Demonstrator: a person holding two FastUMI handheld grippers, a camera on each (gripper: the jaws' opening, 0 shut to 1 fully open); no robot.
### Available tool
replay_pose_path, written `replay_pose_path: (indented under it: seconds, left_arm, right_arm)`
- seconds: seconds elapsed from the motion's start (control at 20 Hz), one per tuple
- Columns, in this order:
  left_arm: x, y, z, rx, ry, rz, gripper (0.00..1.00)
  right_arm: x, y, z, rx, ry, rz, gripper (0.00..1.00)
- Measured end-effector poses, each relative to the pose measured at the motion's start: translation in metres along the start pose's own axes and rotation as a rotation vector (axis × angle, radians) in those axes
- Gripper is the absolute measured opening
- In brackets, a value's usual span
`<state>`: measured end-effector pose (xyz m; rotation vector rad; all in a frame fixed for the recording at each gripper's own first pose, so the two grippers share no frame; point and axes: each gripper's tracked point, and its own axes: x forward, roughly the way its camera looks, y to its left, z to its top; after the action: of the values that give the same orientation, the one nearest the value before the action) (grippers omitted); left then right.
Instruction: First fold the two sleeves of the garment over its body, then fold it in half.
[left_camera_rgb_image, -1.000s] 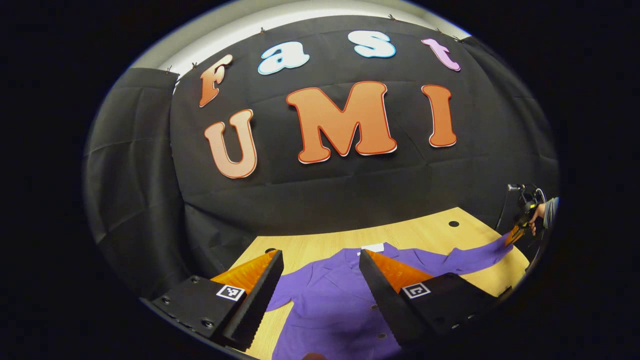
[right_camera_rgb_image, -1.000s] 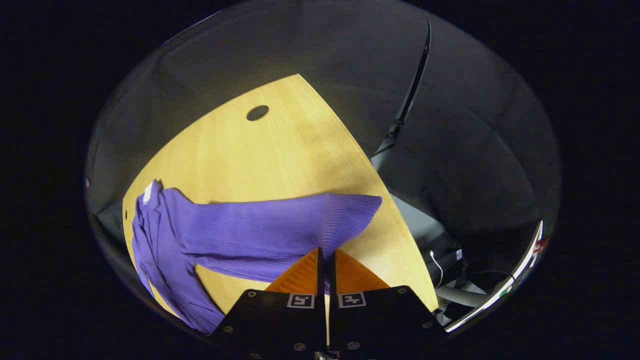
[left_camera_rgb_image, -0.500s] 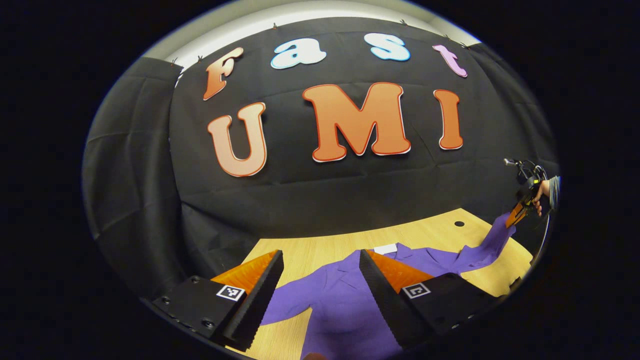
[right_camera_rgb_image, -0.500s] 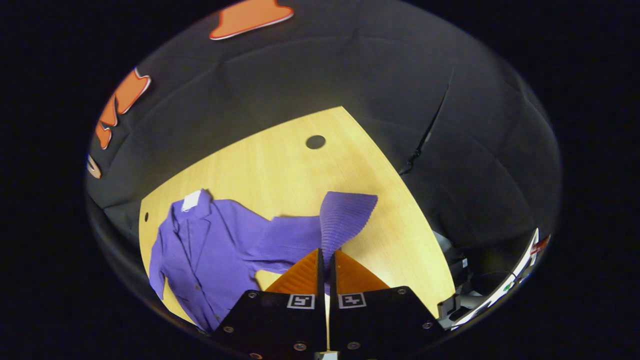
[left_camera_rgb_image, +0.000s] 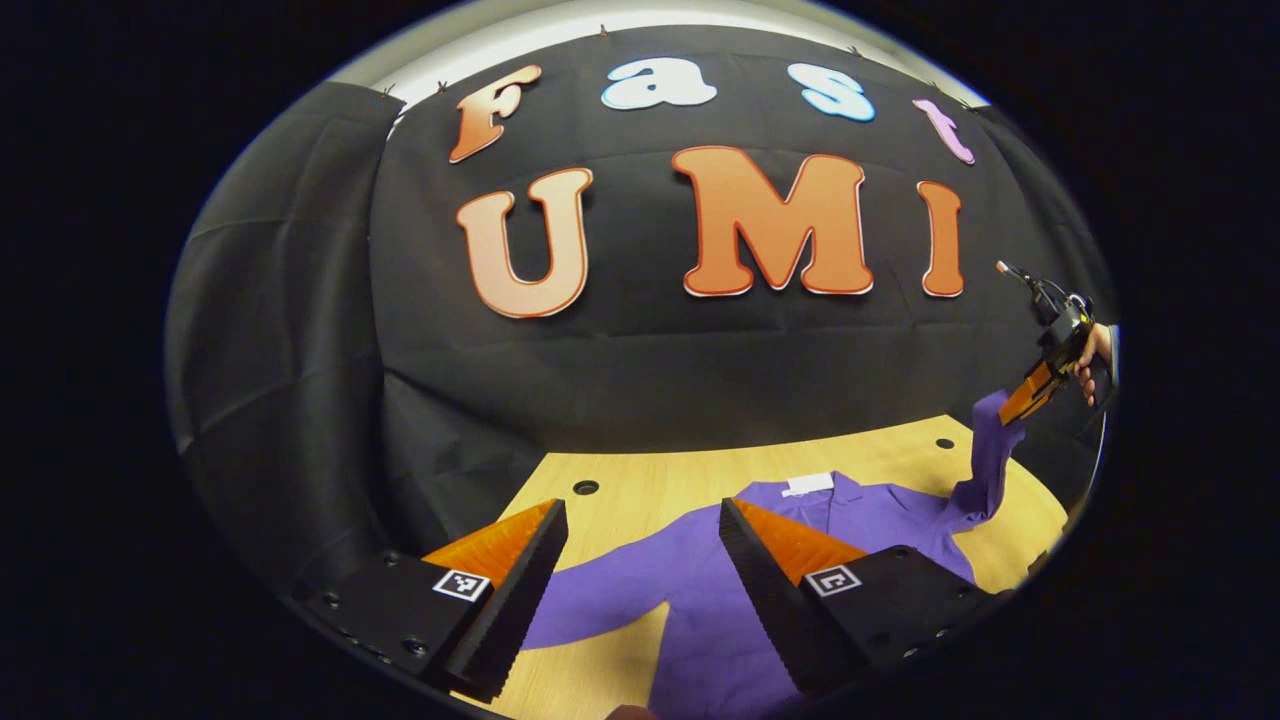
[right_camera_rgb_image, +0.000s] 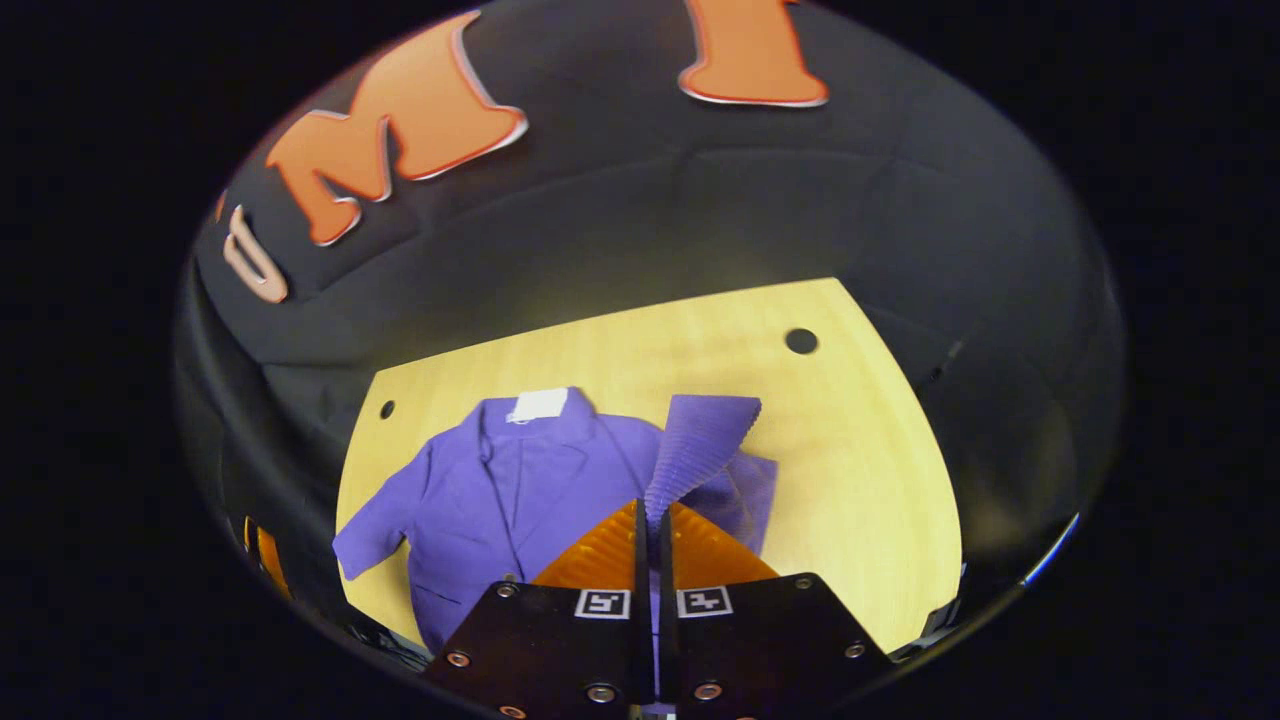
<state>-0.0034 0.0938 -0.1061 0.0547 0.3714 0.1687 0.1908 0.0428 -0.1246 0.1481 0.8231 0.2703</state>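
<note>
- Purple garment (right_camera_rgb_image: 500, 480) lies face up on the wooden table (right_camera_rgb_image: 860, 470), collar at the far edge.
- Right gripper (right_camera_rgb_image: 652, 520), fingers clamped on the sleeve (right_camera_rgb_image: 695, 450), holds its cuff lifted above the table.
- Left gripper (left_camera_rgb_image: 640, 530) hovers near the garment, fingers apart, holding nothing.

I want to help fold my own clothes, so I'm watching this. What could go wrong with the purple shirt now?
The right gripper pinches just the cuff of the lifted sleeve, so it might slip out before it lands on the shirt. The sleeve could also drop twisted or bunched. The left gripper is open above the shirt, holding nothing down, so pulling may drag it across the table.
</note>
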Motion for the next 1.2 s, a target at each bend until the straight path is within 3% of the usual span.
replay_pose_path:
  seconds: [0.3,0.55,0.85,1.05,1.2]
  left_arm:
    - [-0.005,0.059,-0.012,0.022,0.014,0.075,0.98]
    - [-0.008,0.115,-0.024,0.057,0.029,0.158,0.98]
    - [-0.008,0.157,-0.046,0.059,0.074,0.231,0.98]
    - [-0.005,0.169,-0.062,0.038,0.104,0.247,0.98]
    - [0.001,0.180,-0.068,0.036,0.118,0.258,0.98]
  right_arm:
    - [0.010,0.106,0.003,-0.119,0.003,0.132,0.02]
    - [0.018,0.172,0.001,-0.192,0.008,0.200,0.02]
    - [0.047,0.229,-0.028,-0.219,0.052,0.232,0.02]
    - [0.045,0.275,-0.037,-0.163,0.050,0.339,0.12]
    - [0.035,0.279,-0.027,-0.145,0.009,0.361,0.11]
